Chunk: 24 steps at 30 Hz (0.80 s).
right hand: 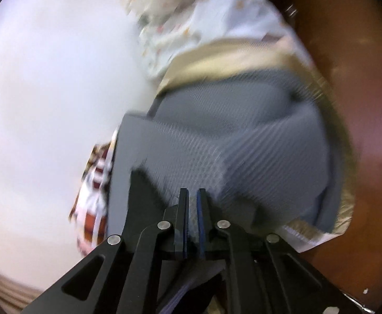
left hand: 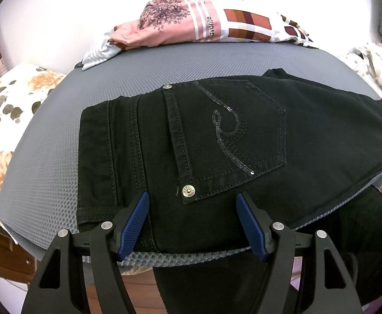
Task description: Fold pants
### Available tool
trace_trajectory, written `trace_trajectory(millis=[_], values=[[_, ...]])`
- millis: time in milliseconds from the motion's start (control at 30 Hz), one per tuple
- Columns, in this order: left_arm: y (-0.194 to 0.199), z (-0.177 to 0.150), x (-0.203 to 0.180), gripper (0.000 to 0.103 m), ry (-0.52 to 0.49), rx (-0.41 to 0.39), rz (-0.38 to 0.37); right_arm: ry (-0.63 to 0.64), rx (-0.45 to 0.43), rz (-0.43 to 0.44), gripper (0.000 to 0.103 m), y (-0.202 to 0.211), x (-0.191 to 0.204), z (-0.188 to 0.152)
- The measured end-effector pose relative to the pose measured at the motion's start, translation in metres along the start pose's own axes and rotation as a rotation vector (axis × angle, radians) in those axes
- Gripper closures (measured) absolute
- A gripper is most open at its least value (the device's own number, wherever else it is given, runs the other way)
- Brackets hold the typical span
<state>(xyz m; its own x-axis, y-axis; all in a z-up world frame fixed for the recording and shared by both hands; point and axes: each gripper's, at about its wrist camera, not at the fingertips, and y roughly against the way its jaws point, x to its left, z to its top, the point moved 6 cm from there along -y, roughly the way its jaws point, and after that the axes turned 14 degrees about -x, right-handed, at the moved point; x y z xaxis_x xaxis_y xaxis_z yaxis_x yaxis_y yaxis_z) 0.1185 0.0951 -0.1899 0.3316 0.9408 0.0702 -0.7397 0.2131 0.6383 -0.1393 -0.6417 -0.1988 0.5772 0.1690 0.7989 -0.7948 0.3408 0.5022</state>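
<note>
Pants (left hand: pixel 217 136): black denim lying flat on the grey mesh pad (left hand: pixel 47 172), waistband toward 9 o'clock, legs running off toward 3 o'clock; part of the cloth hangs over the pad's near edge at 6 o'clock.
Back pocket (left hand: pixel 233 136): faces up at centre, with a sequin curl and a metal rivet (left hand: pixel 188 190) at its lower corner.
Left gripper (left hand: pixel 193 225): jaws apart, blue pads (left hand: pixel 136 222) hovering over the near hem of the seat at 6 o'clock; nothing is clamped between them.
Right gripper (right hand: pixel 192 209): jaws together or nearly so; the view is blurred, and whether cloth is pinched between them cannot be told. Dark fabric lies just beside it at 9 o'clock.
Bedding (left hand: pixel 191 23): folded patterned cloth at 12 o'clock, well apart from the pants.
Handling: denim is judged fairly heavy, soft yet thick; seams and waistband are stiffer than the panels. It should neither slip nor tear.
Hold: stitched waistband edge or a side seam likely gives the firmest pinch; several layers stacked may demand a wider bite.
Risk: hanging part may drag the fold askew.
</note>
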Motion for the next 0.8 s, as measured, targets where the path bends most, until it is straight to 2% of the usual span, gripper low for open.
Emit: trace_trajectory(millis=[67,133,167,233,267,300,400,500,567,800], values=[[0.003,0.002,-0.002,0.033,-0.005,0.0,0.003,0.008,0.005,0.064,0.093,0.009,0.019,-0.001],[0.008,0.008,-0.003,0.033,-0.001,-0.008,0.008,0.103,0.096,0.162,0.093,0.009,0.059,-0.026],[0.012,0.013,-0.003,0.033,0.005,-0.018,0.011,0.161,0.172,0.212,0.093,0.007,0.081,-0.05],[0.022,0.023,-0.003,0.033,0.02,-0.036,0.02,0.238,0.43,0.358,0.09,0.002,0.127,-0.127],[0.028,0.029,-0.002,0.033,0.028,-0.045,0.032,0.252,0.53,0.391,0.083,0.003,0.137,-0.16],[0.033,0.033,-0.001,0.033,0.034,-0.048,0.045,0.266,0.683,0.416,0.079,0.004,0.15,-0.214],[0.05,0.047,0.007,0.033,0.105,-0.059,0.077,0.252,0.928,0.429,0.078,0.015,0.158,-0.314],[0.062,0.053,0.011,0.032,0.184,-0.074,0.06,0.239,1.097,0.365,0.078,0.015,0.154,-0.384],[0.068,0.052,0.013,0.03,0.218,-0.094,0.057,0.245,1.129,0.31,0.078,0.009,0.147,-0.405],[0.059,0.044,0.006,0.029,0.206,-0.058,0.022,0.234,1.069,0.204,0.08,-0.001,0.136,-0.41]])
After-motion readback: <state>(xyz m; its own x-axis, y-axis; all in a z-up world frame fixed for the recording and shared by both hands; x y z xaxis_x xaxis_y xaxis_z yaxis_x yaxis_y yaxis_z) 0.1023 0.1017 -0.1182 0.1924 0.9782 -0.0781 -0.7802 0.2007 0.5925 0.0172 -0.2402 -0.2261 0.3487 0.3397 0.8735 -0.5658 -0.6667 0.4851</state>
